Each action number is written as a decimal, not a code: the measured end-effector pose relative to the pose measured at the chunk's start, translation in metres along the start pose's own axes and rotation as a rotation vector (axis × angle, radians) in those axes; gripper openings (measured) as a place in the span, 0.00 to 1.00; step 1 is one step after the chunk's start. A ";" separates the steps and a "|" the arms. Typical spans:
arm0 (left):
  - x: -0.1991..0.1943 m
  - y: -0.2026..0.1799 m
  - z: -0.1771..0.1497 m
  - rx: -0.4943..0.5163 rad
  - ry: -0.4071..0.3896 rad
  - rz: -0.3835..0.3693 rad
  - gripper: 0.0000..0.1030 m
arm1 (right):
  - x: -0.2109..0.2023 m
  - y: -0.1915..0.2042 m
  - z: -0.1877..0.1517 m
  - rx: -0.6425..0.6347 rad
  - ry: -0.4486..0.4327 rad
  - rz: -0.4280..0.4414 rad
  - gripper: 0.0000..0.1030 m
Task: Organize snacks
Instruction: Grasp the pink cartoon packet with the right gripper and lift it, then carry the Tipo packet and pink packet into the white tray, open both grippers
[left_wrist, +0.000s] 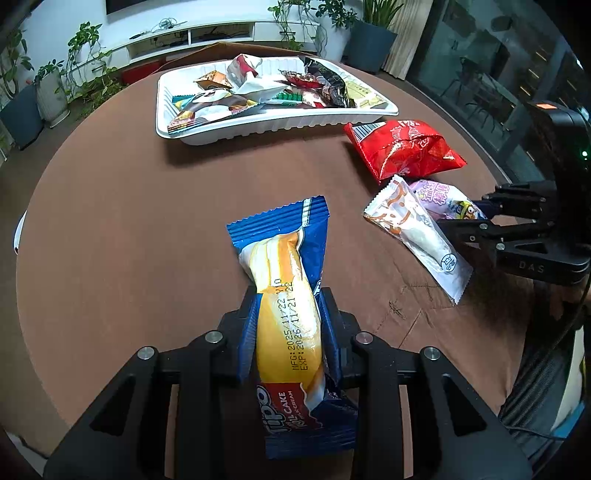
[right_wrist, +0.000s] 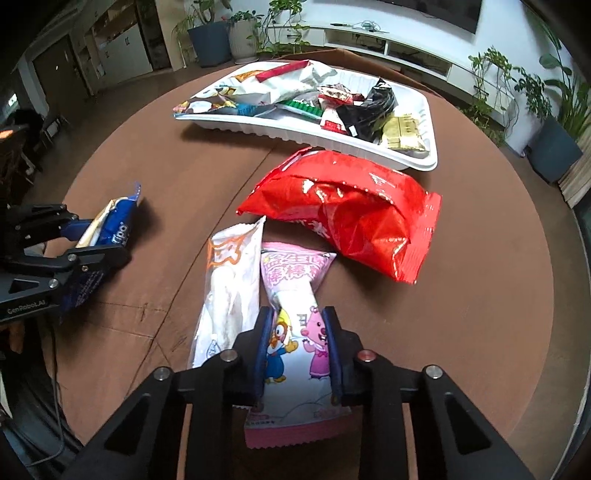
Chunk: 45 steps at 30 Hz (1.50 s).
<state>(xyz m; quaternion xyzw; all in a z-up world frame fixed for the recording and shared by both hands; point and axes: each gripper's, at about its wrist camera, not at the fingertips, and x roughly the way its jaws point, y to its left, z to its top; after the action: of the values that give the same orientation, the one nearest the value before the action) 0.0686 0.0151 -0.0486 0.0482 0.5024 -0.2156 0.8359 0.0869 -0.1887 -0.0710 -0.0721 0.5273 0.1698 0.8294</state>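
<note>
Snacks, as we logged them from left to right across the round brown table (left_wrist: 110, 221). Item one: blue roll-cake packet (left_wrist: 284, 266), clamped across its middle by our left gripper (left_wrist: 290, 314), far end near the tabletop. Item two: white tray (left_wrist: 258, 122) at the far side, heaped with mixed wrappers. Item three: white-and-orange packet (right_wrist: 229, 291), lying flat, just beside item four. Item four: pink cartoon packet (right_wrist: 295, 332), pinched between the pads of our right gripper (right_wrist: 297, 347). Item five: large red bag (right_wrist: 351, 218), lying loose between the pink packet and the tray.
</note>
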 end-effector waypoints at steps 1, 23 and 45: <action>0.000 0.000 0.000 -0.003 -0.003 -0.002 0.28 | -0.003 -0.001 -0.003 0.013 -0.004 0.010 0.26; -0.030 0.014 0.018 -0.149 -0.102 -0.214 0.27 | -0.064 -0.055 -0.028 0.407 -0.248 0.288 0.25; -0.069 0.063 0.088 -0.227 -0.226 -0.274 0.25 | -0.117 -0.125 0.007 0.574 -0.465 0.277 0.25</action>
<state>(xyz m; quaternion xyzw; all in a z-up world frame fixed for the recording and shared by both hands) 0.1391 0.0675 0.0451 -0.1398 0.4283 -0.2735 0.8499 0.0926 -0.3269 0.0298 0.2748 0.3560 0.1376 0.8825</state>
